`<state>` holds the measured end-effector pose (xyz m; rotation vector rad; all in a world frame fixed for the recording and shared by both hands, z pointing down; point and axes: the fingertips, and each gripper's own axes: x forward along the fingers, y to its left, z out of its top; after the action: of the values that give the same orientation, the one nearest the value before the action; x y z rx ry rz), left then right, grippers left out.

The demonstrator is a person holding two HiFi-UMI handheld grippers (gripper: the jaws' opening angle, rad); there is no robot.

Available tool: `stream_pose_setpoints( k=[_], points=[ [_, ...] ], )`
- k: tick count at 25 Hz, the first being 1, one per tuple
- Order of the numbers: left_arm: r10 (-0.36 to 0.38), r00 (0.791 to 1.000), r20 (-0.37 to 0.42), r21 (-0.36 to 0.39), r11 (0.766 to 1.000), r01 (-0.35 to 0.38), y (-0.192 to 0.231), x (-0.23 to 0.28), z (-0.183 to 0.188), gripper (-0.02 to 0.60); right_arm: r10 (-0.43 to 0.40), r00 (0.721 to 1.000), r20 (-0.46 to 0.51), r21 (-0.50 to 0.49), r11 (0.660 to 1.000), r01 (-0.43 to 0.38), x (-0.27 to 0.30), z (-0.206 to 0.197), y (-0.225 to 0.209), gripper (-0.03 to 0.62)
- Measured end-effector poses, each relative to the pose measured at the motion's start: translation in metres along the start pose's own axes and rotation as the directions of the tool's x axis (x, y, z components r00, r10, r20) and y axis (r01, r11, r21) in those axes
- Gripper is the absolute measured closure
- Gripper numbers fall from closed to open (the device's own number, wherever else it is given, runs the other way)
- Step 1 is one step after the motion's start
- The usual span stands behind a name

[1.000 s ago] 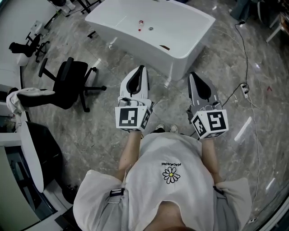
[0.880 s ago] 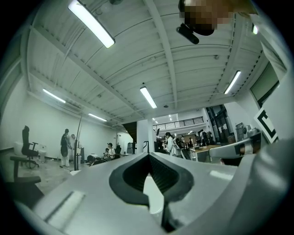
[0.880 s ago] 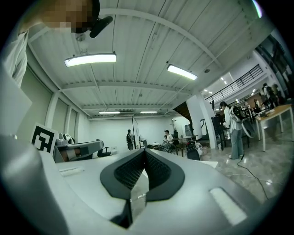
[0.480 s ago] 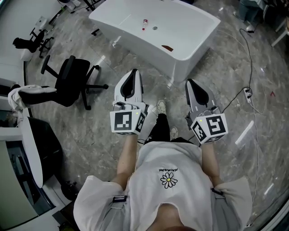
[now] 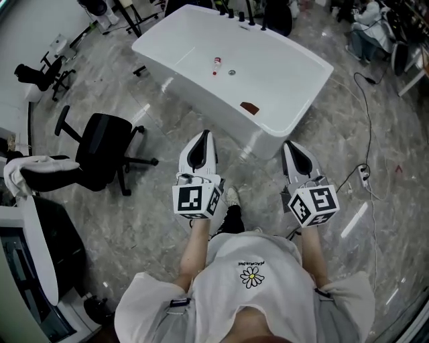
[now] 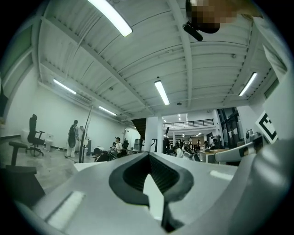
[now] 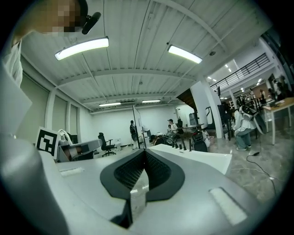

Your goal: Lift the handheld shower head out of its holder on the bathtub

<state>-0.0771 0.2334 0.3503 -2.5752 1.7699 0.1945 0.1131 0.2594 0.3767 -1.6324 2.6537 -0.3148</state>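
Tongs, pair: left gripper (image 5: 203, 137) and right gripper (image 5: 290, 146), both pressed together, nothing pinched, aimed roughly level toward the bathtub (image 5: 295, 107). Change noted: I have walked both closer, and the tub's far rim now sits inside the head view; approach only, no contact yet. Shower head: I judge it to be among the dark fittings (image 5: 242, 19) on that far rim, well apart from both tips. Heading and long axis: too small for me to tell.
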Motion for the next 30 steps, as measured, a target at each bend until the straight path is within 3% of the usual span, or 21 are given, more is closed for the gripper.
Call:
stream_pose_setpoints(
  k=[8, 15, 22, 30],
  points=[
    [0.016, 1.0, 0.024, -0.005, 1.0, -0.016, 0.112, 0.074, 0.006, 0.581, 0.027, 1.0, -0.013, -0.07, 0.997, -0.028, 0.142, 0.022, 0.027, 0.571],
    [-0.013, 1.0, 0.015, -0.029, 1.0, 0.013, 0.154, 0.118, 0.006, 0.581, -0.019, 0.999, -0.039, -0.058, 0.998, 0.016, 0.195, 0.022, 0.023, 0.571],
    [-0.05, 0.999, -0.008, -0.021, 0.999, 0.05, 0.163, 0.176, -0.002, 0.581, -0.058, 0.998, -0.037, -0.005, 0.998, 0.058, 0.244, 0.025, -0.024, 0.571],
    [-0.036, 0.999, 0.009, 0.036, 0.999, 0.035, 0.214, 0.295, -0.001, 0.581, -0.043, 0.999, -0.012, 0.007, 0.999, 0.043, 0.375, 0.038, -0.094, 0.571]
  ],
)
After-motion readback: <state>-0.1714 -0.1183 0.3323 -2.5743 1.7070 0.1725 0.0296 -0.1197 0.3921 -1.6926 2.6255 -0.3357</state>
